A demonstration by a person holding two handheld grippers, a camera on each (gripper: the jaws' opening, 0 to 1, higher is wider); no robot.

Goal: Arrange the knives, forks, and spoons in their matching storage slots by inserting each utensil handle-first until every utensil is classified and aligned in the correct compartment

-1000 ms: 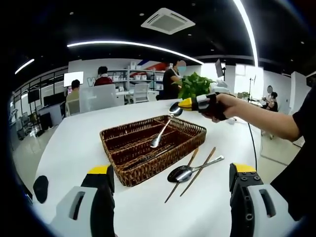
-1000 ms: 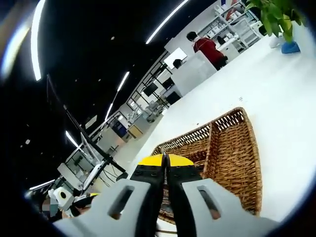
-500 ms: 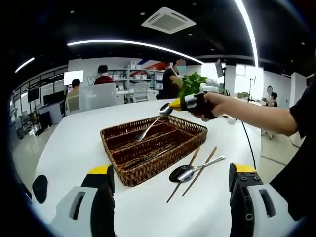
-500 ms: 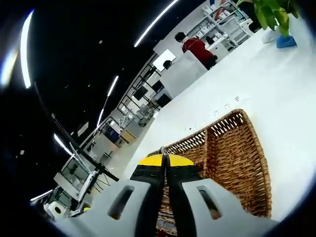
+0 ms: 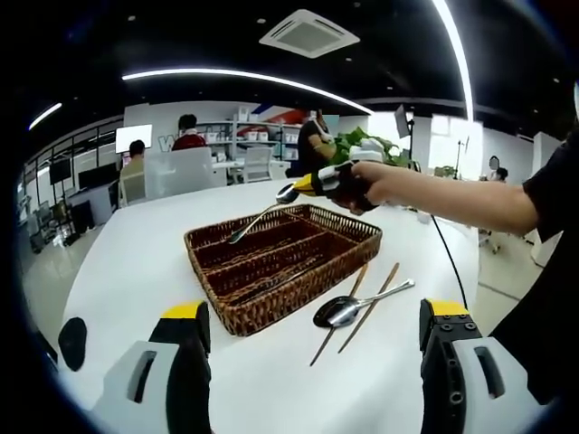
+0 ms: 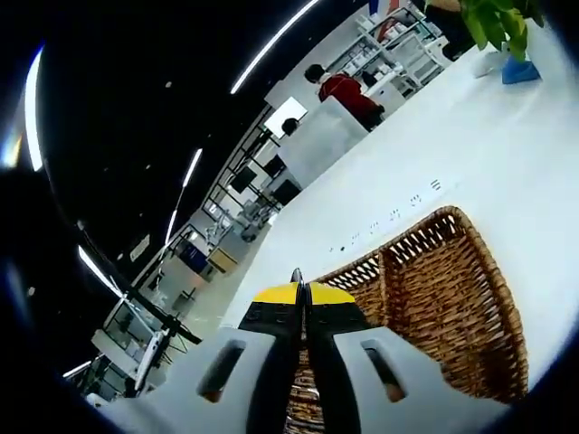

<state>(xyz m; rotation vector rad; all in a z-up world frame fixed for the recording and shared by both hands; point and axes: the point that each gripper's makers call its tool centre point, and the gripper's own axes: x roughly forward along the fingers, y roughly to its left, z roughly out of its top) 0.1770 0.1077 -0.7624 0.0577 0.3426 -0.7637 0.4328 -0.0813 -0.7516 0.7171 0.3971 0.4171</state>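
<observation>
table (image 5: 136, 262), white and broad, carries everything in the left gripper view. basket (image 5: 282, 262), brown wicker with long slots, sits mid-table with its near corner towards the camera; a few utensils lie in the middle slots, too dark to tell apart. in the right gripper view the same basket (image 6: 452, 298) lies just beyond the jaws, its dividers plain to see.

right gripper (image 5: 303, 186) reaches in from the right over the basket's far side, held in a hand (image 5: 375, 183). its yellow-tipped jaws are pressed together on a spoon (image 5: 258, 217), gripping it at the bowl end, so the handle slopes down and left, with the tip above the far-left slot. in its own view the right gripper (image 6: 301, 291) has its jaws closed to a thin line, a sliver of metal poking out at the tip.

left gripper (image 5: 312, 362) hangs low at the near edge, jaws spread wide, nothing between them.

right of the basket on the table lie two chopsticks (image 5: 357, 303), crossed by two more spoons (image 5: 348, 310), bowls nearest the camera.

plant (image 5: 362, 145) stands at the far right.
</observation>
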